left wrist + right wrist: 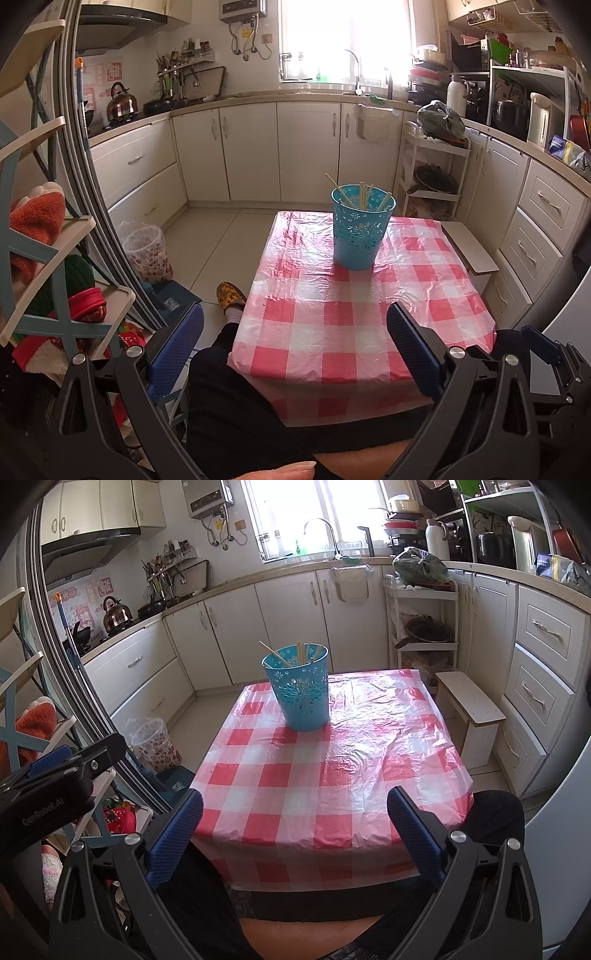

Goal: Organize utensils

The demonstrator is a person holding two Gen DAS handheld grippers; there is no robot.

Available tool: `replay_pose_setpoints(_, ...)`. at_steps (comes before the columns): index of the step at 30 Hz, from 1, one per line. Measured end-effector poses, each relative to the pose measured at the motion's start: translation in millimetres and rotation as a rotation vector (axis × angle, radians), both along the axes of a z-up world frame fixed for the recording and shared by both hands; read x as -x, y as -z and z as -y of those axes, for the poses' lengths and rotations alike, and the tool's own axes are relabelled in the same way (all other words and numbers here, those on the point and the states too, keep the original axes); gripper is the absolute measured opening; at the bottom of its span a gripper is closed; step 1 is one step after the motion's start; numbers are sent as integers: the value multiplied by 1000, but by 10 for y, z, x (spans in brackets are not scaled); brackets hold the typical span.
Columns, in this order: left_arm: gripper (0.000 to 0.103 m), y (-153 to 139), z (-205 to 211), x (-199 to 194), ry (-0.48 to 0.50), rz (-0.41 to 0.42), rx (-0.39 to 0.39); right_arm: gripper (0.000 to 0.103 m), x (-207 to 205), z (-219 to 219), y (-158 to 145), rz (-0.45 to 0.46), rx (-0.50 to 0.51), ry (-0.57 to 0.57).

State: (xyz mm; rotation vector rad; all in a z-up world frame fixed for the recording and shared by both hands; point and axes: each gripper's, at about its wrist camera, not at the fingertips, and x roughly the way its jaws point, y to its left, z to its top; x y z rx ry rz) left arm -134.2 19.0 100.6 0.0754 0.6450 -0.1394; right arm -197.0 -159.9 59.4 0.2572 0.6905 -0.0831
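Both grippers wait with fingers wide apart, holding nothing.
The turquoise perforated plastic cup (363, 229) with leaning wooden chopsticks (364, 195) stands ahead of the left gripper (295, 345) and right gripper (295, 825), on the far half of the red-checked tablecloth (314, 775).

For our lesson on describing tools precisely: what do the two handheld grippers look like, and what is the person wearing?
Each gripper, left gripper and right gripper, has two ribbed blue finger pads on black angular arms with triangular cut-outs and silver bolts. In the right wrist view, the left unit's black body bears white "GenRobot.AI" lettering. The person wears black trousers and a yellow patterned slipper.
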Motion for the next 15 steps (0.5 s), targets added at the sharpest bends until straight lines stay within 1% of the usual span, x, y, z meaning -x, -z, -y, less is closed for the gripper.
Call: replay_pose_setpoints(15,95,3,33,39,9,-4,2,95,1,-10,-6,0,0,1)
